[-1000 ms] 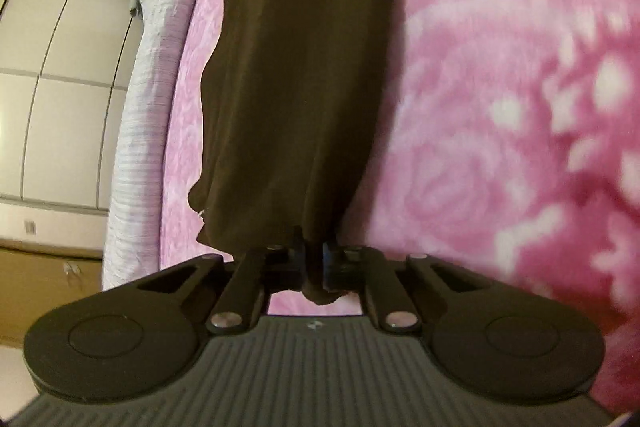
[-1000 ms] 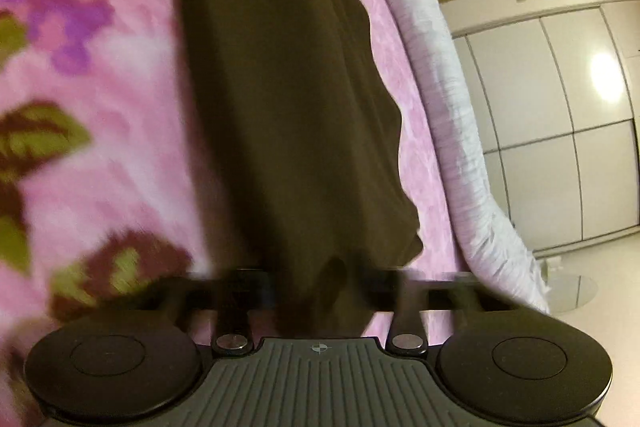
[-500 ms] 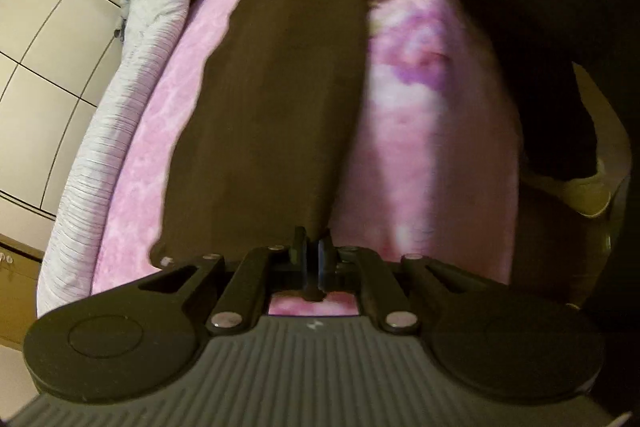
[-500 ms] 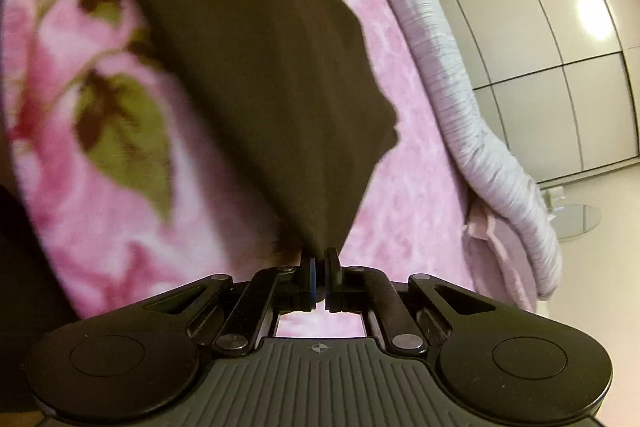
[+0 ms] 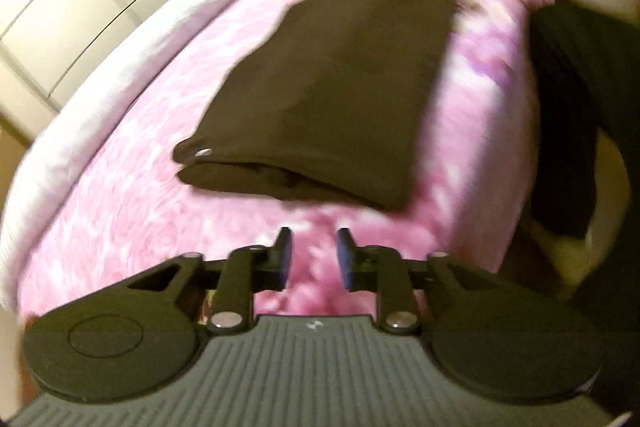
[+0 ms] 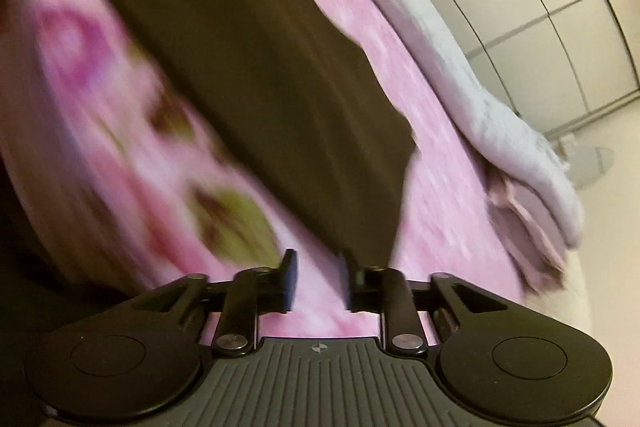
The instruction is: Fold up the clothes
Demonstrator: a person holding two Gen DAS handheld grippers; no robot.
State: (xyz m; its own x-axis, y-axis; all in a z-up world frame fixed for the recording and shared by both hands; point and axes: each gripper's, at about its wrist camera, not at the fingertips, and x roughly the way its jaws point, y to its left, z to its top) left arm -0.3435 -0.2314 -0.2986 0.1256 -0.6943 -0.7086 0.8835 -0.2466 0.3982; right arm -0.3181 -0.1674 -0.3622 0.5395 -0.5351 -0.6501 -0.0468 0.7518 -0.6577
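Note:
A dark brown garment lies folded in a long flat strip on the pink flowered blanket. Its layered end faces the left gripper. The left gripper is open and empty, a short way back from that end. In the right wrist view the same garment runs away along the blanket. The right gripper is open and empty, its right finger close beside the garment's near corner. Both views are motion-blurred.
A grey-white striped quilt lies rolled along the bed's far side, with a pale pink cloth at its end. White wardrobe doors stand beyond. The person's dark clothing is at the bed's near edge.
Both grippers were shut on the garment's ends and held it stretched. They have let go, opened and drawn back; the garment now lies folded on the blanket.

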